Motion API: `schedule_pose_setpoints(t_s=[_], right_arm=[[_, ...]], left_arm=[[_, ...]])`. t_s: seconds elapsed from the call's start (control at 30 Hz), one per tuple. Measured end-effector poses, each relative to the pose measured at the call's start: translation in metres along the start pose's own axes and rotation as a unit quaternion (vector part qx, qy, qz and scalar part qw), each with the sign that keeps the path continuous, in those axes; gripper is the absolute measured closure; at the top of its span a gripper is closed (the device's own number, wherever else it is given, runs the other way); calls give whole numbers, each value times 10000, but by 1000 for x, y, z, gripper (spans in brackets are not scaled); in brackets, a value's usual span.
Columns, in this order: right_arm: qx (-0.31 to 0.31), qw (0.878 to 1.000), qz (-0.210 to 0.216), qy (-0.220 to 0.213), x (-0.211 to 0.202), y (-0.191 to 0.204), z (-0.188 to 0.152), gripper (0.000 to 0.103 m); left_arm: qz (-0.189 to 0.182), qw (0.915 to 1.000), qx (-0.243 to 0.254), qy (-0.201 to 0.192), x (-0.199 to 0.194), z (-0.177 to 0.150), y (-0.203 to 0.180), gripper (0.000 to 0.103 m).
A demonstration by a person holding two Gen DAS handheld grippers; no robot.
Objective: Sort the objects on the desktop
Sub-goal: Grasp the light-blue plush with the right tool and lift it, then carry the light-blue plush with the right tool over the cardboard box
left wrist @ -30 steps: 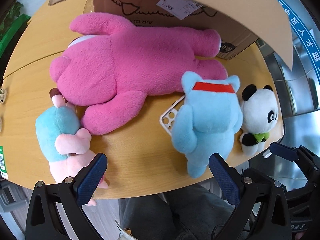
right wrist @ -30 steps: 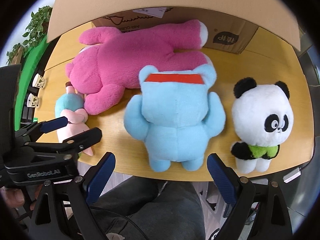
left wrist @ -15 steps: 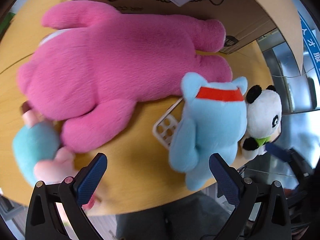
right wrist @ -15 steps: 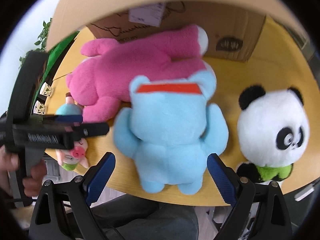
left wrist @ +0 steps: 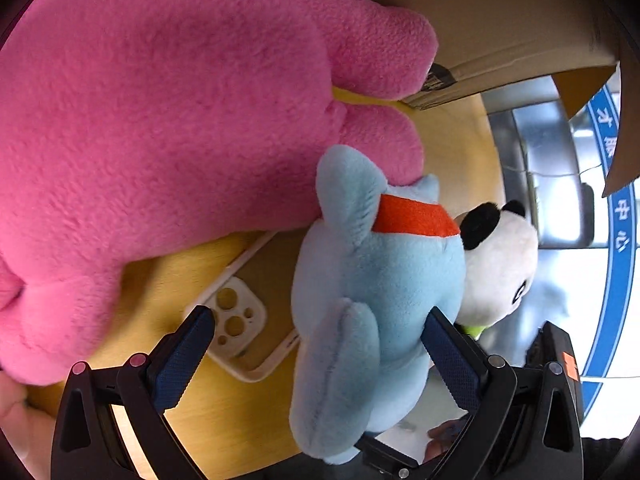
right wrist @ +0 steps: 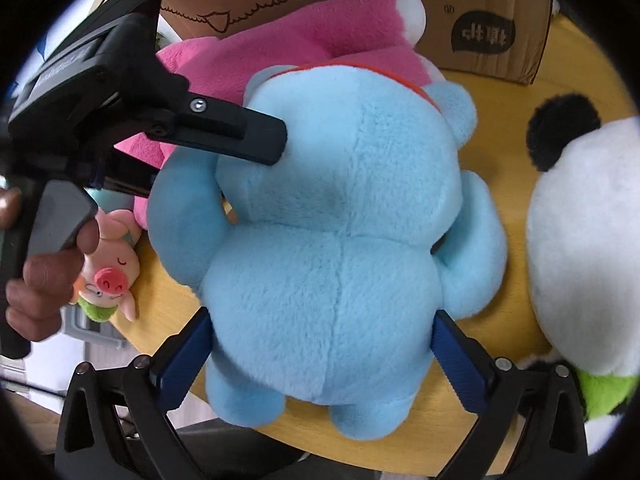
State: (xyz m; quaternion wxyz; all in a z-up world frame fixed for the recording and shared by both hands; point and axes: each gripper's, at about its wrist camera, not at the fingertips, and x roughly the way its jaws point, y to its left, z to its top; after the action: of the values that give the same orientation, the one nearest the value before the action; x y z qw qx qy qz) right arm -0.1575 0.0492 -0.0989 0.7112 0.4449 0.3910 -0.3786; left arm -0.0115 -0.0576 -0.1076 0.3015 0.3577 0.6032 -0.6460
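A round wooden table (right wrist: 568, 92) carries everything here, with a brown cardboard box (right wrist: 492, 20) at its far side. Biggest of the toys, the long fuzzy pink plush (left wrist: 160, 120) sprawls in front of the box. Against it stands the light-blue plush bear with the red collar (right wrist: 340, 240), back to us, near the table's front edge. Just right of it sits the black-and-white panda plush (right wrist: 584, 248) with a green bow. A clear phone case (left wrist: 244, 316) lies flat between pink plush and bear. A small pink pig doll (right wrist: 110, 268) rests at the left edge.

Both tongs are spread wide. The right gripper (right wrist: 320, 364) straddles the bear's lower body, pads just at its sides. The left gripper (left wrist: 320, 356) brackets the bear's arm and flank, its fingertip (right wrist: 260, 140) touching the bear's head. Neither is squeezing yet.
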Motion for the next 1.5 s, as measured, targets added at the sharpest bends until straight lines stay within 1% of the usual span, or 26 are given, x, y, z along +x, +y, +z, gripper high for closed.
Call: schedule_pose_setpoints(t_s=[0.03, 0.07, 0.13, 0.17, 0.2, 0.23, 0.3, 0.37, 0.43, 0.5, 0.6, 0.73, 0.83, 0.93, 0.97, 1.03, 1.07, 1.1, 1.17, 1.2, 1.23, 1.27, 1.3, 1.37, 1.43, 1.5], right_arm=[[-9, 10000, 55, 64, 0, -1, 1, 0], [-17, 9999, 110, 129, 1, -2, 1, 0], [17, 9994, 236, 260, 1, -4, 4, 4], [28, 9991, 301, 313, 1, -5, 5, 5], [35, 9987, 361, 356, -1, -5, 7, 10], [41, 9983, 420, 399, -2, -5, 8, 14], [52, 9971, 593, 474, -5, -7, 8, 20], [97, 9952, 797, 557, -8, -8, 6, 22], [63, 9947, 833, 597, -12, -6, 3, 23], [38, 9946, 853, 590, -16, -4, 0, 25], [-140, 9940, 980, 473, -27, 4, 2, 28], [-340, 9913, 1263, 163, -62, 19, 12, 29], [-665, 9876, 1398, -259, -106, 38, 26, 29], [-1053, 9792, 1587, -705, -158, 62, 46, 30], [-1216, 9746, 1673, -859, -178, 72, 53, 34], [-1707, 9621, 1767, -1181, -214, 96, 61, 48], [-2083, 9509, 1848, -1349, -233, 113, 65, 81], [-2454, 9399, 1847, -1493, -248, 130, 69, 96], [-2722, 9345, 1748, -1484, -244, 147, 78, 95], [-2817, 9331, 1696, -1456, -239, 154, 83, 90], [-2702, 9386, 1682, -1336, -225, 152, 87, 88], [-2496, 9464, 1681, -1175, -207, 146, 91, 81], [-2303, 9532, 1638, -1072, -196, 136, 91, 77], [-1925, 9652, 1514, -913, -180, 111, 89, 76], [-1588, 9741, 1411, -775, -167, 90, 86, 72], [-1096, 9806, 1511, -595, -155, 66, 87, 51]], left_arm=[[-85, 10000, -46, -15, 1, -1, 1, 0], [-146, 9999, -70, -43, 1, -3, 2, 3], [-397, 9991, -109, -100, -2, -8, 1, 18], [-562, 9983, -138, -117, -4, -9, 0, 35], [-641, 9977, -144, -137, -6, -11, -3, 48], [-702, 9973, -140, -155, -9, -12, -6, 49], [-628, 9979, -30, -145, -13, -14, -12, 55], [-641, 9979, -34, -110, -17, -17, -14, 59], [-624, 9980, 33, -69, -22, -23, -19, 63], [-630, 9980, 107, -36, -31, -36, -23, 78], [-639, 9979, 83, -66, -44, -44, -25, 80], [-827, 9959, 66, -357, -84, -55, -35, 80], [-913, 9928, 290, -717, -134, -62, -63, 80], [-888, 9869, 698, -1152, -192, -68, -102, 80], [-839, 9840, 876, -1305, -213, -70, -117, 80], [-698, 9779, 1236, -1535, -248, -71, -145, 80], [-614, 9760, 1393, -1557, -254, -71, -155, 80], [-529, 9738, 1549, -1579, -260, -72, -164, 80], [-360, 9684, 1860, -1622, -273, -74, -182, 80], [-275, 9652, 2015, -1642, -279, -74, -191, 80], [-198, 9626, 2134, -1658, -284, -74, -198, 80], [-187, 9659, 1998, -1638, -277, -71, -188, 80], [-222, 9700, 1803, -1617, -270, -66, -175, 81], [-289, 9806, 1181, -1536, -249, -58, -139, 82], [-328, 9841, 983, -1443, -235, -61, -123, 84], [-405, 9848, 1003, -1358, -226, -67, -122, 85]])
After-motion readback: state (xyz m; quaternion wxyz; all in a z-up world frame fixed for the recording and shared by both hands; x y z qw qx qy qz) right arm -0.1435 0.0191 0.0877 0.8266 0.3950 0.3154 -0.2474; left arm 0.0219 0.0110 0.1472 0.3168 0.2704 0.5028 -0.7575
